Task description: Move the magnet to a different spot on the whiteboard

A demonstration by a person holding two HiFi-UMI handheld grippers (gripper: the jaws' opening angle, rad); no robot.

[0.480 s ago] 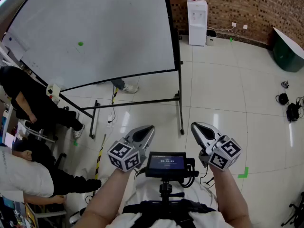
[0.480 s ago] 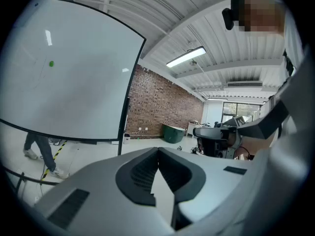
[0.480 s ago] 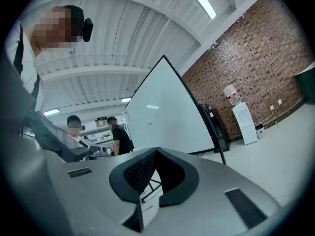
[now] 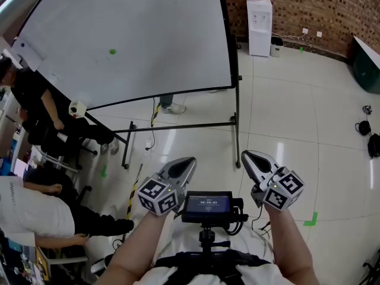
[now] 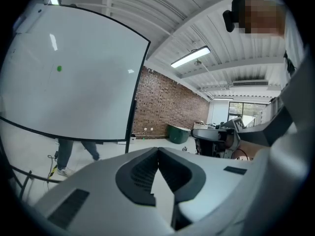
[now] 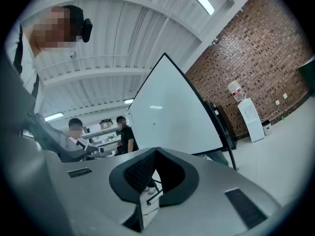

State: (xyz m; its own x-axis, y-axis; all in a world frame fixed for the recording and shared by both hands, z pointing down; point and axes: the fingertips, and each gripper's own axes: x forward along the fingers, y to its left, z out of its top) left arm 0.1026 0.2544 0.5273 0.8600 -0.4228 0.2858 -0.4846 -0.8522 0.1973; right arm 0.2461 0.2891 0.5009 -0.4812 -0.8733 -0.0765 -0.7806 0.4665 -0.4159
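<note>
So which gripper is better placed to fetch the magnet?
Probably the left gripper: the magnet sits on the whiteboard to its left, farther from the right gripper. Both are shut, far off.

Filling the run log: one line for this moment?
magnet: on whiteboard, untouched | left gripper: shut, empty | right gripper: shut, empty

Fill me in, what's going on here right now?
A person stands facing a whiteboard with a gripper in each hand. The left gripper and the right gripper are both shut and empty, held low in front of the body, well short of the board. The green magnet sits on the board's left half, untouched. Other people are off to the left.
</note>
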